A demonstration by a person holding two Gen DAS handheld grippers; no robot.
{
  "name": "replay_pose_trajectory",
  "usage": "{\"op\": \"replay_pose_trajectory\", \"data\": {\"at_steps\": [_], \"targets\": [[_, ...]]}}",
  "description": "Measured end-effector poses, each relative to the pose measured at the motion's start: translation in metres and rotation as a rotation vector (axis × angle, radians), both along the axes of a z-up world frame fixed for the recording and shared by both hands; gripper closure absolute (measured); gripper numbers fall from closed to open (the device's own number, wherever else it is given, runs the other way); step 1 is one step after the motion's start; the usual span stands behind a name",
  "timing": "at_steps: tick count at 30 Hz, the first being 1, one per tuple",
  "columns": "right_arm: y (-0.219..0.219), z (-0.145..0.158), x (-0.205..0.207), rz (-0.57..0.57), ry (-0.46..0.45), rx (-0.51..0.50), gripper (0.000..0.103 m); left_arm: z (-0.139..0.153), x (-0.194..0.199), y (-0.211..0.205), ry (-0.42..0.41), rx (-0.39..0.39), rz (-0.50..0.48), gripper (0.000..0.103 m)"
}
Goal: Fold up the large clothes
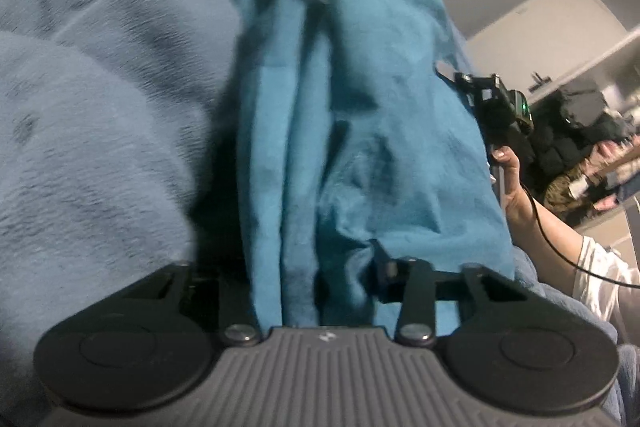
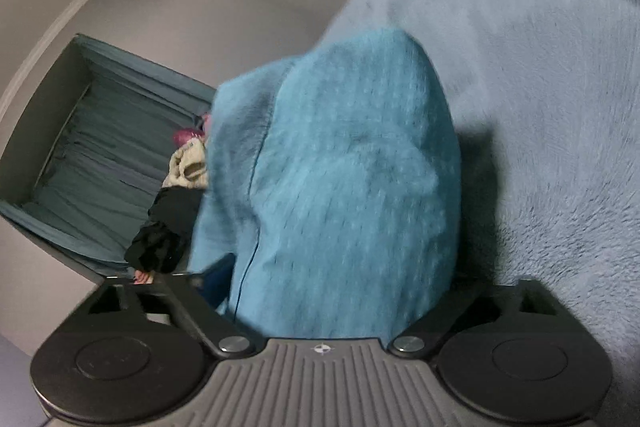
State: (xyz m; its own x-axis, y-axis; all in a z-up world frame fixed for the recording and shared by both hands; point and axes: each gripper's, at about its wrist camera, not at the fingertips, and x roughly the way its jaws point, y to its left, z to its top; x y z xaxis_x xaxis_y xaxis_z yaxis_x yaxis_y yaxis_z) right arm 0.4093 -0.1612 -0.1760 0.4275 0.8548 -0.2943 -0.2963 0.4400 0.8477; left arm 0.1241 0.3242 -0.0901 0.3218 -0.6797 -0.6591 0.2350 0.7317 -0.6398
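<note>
the teal garment (image 1: 360,115) lies bunched on a fluffy grey-blue blanket (image 1: 100,107); soft, limp, probably light, best taken by an edge or corner. the left claw (image 1: 320,267) grasps its gathered folds; whether the right claw (image 2: 340,267) grips, i cannot tell. an open fabric bin (image 2: 92,147) with clothes sits nearby.

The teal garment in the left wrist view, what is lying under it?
Under the teal garment lies a plush grey-blue blanket, visible along its left side and beyond it. Whether anything else is beneath cannot be seen; the cloth covers it.
</note>
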Motion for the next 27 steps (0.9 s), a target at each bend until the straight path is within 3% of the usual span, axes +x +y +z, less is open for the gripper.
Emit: {"op": "replay_pose_trajectory", "data": {"at_steps": [3, 8, 13, 16, 20, 23, 27], "targets": [[0.008, 0.021, -0.005, -0.013, -0.089, -0.052, 0.030, 0.003, 0.003, -0.010, -0.011, 0.032, -0.016, 0.071], [0.007, 0.074, -0.006, -0.017, -0.220, -0.156, 0.035, 0.018, 0.025, -0.047, -0.052, 0.079, -0.040, 0.072], [-0.034, 0.117, 0.012, -0.079, -0.278, -0.217, 0.035, 0.019, 0.071, -0.112, -0.085, 0.091, -0.035, 0.071], [-0.051, 0.139, 0.038, -0.108, -0.294, -0.323, 0.035, 0.014, 0.096, -0.162, -0.116, 0.131, -0.041, 0.071], [-0.063, 0.152, 0.083, -0.115, -0.311, -0.408, 0.034, -0.001, 0.116, -0.188, -0.084, 0.057, 0.062, 0.072], [-0.070, 0.148, 0.116, -0.098, -0.297, -0.426, 0.030, -0.014, 0.117, -0.196, -0.079, 0.068, 0.122, 0.072], [-0.102, 0.107, 0.158, -0.194, -0.106, -0.546, 0.012, -0.019, 0.117, -0.203, -0.130, 0.111, 0.080, 0.071]]}}
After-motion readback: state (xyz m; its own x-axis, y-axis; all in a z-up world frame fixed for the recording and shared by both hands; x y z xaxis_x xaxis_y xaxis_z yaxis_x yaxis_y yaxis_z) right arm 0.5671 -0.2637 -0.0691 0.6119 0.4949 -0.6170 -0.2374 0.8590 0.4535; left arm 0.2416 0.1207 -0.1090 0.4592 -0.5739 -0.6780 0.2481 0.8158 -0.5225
